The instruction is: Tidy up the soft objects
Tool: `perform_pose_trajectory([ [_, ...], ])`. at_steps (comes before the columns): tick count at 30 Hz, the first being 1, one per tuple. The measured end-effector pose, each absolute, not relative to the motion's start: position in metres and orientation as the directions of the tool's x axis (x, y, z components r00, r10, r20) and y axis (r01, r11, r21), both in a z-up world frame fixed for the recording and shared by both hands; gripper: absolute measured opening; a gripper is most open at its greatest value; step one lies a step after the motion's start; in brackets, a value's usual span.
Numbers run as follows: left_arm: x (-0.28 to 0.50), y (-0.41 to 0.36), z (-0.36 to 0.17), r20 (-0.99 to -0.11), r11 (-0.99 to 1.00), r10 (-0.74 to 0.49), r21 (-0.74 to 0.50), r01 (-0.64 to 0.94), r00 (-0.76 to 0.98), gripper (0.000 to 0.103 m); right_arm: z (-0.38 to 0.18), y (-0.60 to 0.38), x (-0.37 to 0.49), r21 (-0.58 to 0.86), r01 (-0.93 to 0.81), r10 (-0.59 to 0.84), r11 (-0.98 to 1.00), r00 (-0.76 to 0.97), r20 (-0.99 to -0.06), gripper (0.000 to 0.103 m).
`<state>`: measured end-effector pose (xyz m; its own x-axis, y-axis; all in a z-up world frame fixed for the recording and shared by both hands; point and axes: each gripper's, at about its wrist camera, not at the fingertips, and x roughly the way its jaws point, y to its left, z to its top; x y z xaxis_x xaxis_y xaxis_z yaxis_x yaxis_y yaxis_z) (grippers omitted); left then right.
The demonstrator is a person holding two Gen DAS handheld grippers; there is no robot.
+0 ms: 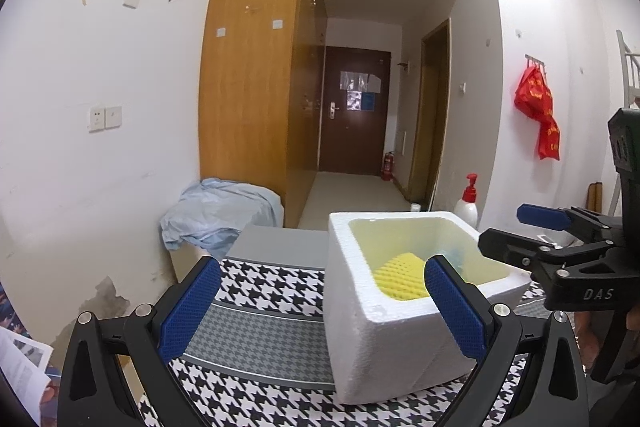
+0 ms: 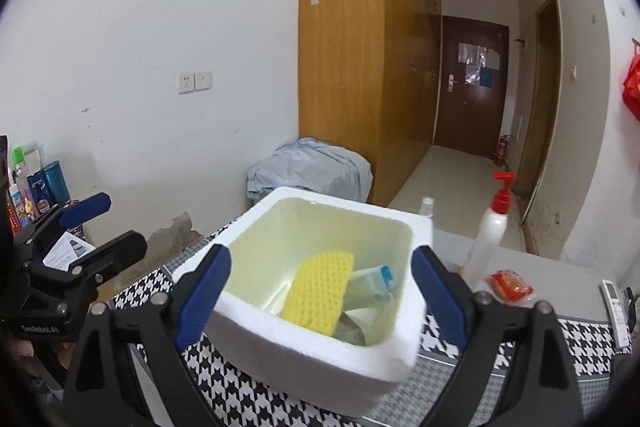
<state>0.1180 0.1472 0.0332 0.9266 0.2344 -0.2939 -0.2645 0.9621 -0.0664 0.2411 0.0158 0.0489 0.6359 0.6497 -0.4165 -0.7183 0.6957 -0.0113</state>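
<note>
Hidden and cut off first. Your right gripper (image 2: 322,297) frames the white foam box (image 2: 256,331); its jaws stand wide apart with nothing between the pads, hovering at the box's near rim. Inside the box you see one yellow sponge (image 2: 318,293) leaning tilted, one pale blue-green packet (image 2: 372,287) behind it, and something crumpled and greyish at the bottom right that you cannot make out. From the left wrist view only a corner of the sponge shows above the box wall; the rest of the contents are hidden.

Your left gripper (image 1: 322,307) is also spread wide and empty, its right finger in front of the box's near wall; whether it touches the foam, you cannot tell.

Count on the houndstooth cloth (image 2: 248,395): one box. On the grey tabletop beyond it: one white pump bottle with a red top (image 2: 490,227), one red wrapped packet (image 2: 510,285), one small clear bottle (image 2: 426,206) half hidden behind the box rim, one remote control (image 2: 616,309) cut off at the right edge.

Far left, a cluster of bottles and cartons (image 2: 34,183) sits partly behind the other gripper; too crowded to count.
</note>
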Motion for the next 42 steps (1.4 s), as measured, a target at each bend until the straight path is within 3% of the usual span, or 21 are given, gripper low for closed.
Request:
perform_pose_trajectory([
  [4, 0.119, 0.137, 0.035, -0.299, 0.965, 0.224, -0.062, -0.253, 0.928, 0.102, 0.051, -0.001, 0.240, 0.001, -0.695, 0.637, 0.719, 0.659, -0.400, 0.097],
  [6, 0.119, 0.133, 0.037, -0.299, 0.968, 0.216, -0.059, -0.244, 0.929, 0.102, 0.052, -0.009, 0.240, 0.005, -0.688, 0.634, 0.726, 0.666, -0.393, 0.102],
  [22, 0.123, 0.078, 0.048, -0.291, 0.985, 0.149, -0.040, -0.167, 0.945, 0.102, 0.060, -0.077, 0.220, 0.019, -0.602, 0.570, 0.798, 0.744, -0.348, 0.103],
  [42, 0.104, 0.034, 0.046, -0.227, 0.978, 0.201, -0.016, -0.210, 0.953, 0.102, 0.048, -0.139, 0.181, 0.047, -0.572, 0.563, 0.819, 0.785, -0.258, 0.103],
])
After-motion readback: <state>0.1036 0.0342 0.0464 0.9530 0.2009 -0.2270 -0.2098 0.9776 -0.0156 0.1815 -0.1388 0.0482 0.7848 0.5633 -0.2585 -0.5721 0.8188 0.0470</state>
